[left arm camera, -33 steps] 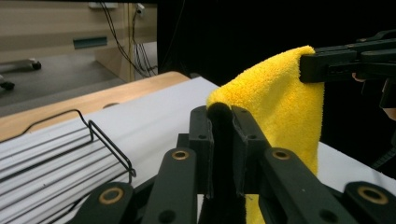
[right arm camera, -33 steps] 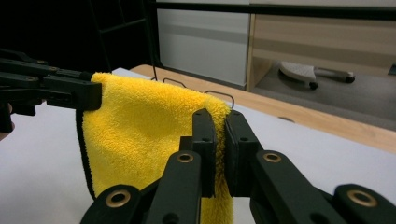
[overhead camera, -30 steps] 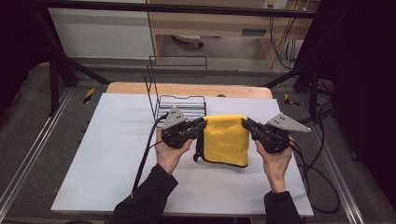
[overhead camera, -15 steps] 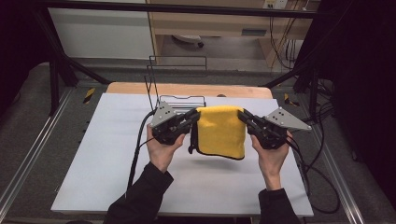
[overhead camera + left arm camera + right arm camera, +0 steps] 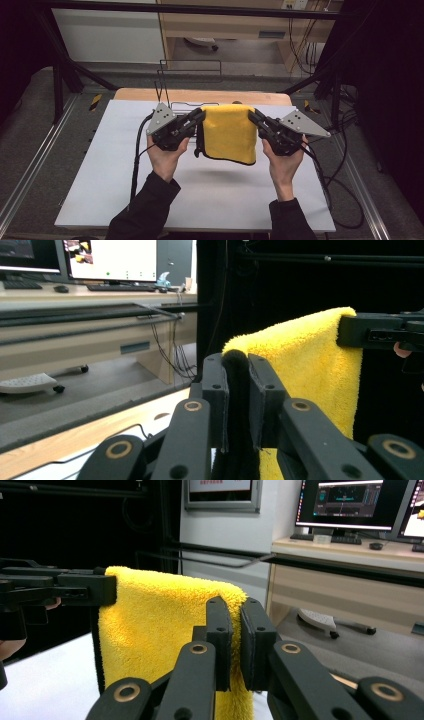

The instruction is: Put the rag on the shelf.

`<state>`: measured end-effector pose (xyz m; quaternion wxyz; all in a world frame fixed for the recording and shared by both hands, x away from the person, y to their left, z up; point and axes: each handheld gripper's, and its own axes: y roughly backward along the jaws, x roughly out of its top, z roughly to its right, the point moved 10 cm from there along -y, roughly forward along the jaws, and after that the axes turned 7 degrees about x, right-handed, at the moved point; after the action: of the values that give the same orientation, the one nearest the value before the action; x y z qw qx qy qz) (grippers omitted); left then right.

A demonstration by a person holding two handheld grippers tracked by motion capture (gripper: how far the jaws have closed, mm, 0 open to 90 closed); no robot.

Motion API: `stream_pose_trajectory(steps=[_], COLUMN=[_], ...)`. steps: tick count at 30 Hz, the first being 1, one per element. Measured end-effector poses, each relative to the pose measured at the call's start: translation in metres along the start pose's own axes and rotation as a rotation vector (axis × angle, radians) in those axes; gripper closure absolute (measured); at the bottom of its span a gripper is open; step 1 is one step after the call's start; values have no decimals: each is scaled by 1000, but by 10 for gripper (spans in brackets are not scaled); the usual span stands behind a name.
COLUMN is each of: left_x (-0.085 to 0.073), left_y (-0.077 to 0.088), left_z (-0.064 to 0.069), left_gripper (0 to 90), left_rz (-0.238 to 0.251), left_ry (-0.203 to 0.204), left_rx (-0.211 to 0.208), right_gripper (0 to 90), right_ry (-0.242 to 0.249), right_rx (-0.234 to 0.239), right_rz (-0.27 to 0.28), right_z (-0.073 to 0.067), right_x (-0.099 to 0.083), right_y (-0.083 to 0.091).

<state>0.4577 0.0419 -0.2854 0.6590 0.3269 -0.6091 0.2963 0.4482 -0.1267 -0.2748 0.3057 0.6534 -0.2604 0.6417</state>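
Cloth, yellow and folded, hangs above the white surface between the left claw and right claw, each clamped on a top corner, likely so it drapes flat for hanging on the wire rack behind.

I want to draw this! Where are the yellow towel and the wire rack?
yellow towel (image 5: 229,132), high view, middle of the hanging front face.
wire rack (image 5: 190,62), high view, top bar of the frame behind the towel.
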Motion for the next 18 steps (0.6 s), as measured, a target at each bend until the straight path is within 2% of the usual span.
stream_pose_trajectory(steps=[7,18], left_x=[16,44], left_y=[7,18], left_z=[-9,-25], left_gripper=[796,795], left_rz=[33,86], left_ry=[-4,-12], left_rx=[25,63], right_gripper=[846,846], right_ry=[2,32], right_rx=[5,13], right_rz=[36,78], right_z=[-8,-20], right_x=[16,46], right_y=[-8,-21])
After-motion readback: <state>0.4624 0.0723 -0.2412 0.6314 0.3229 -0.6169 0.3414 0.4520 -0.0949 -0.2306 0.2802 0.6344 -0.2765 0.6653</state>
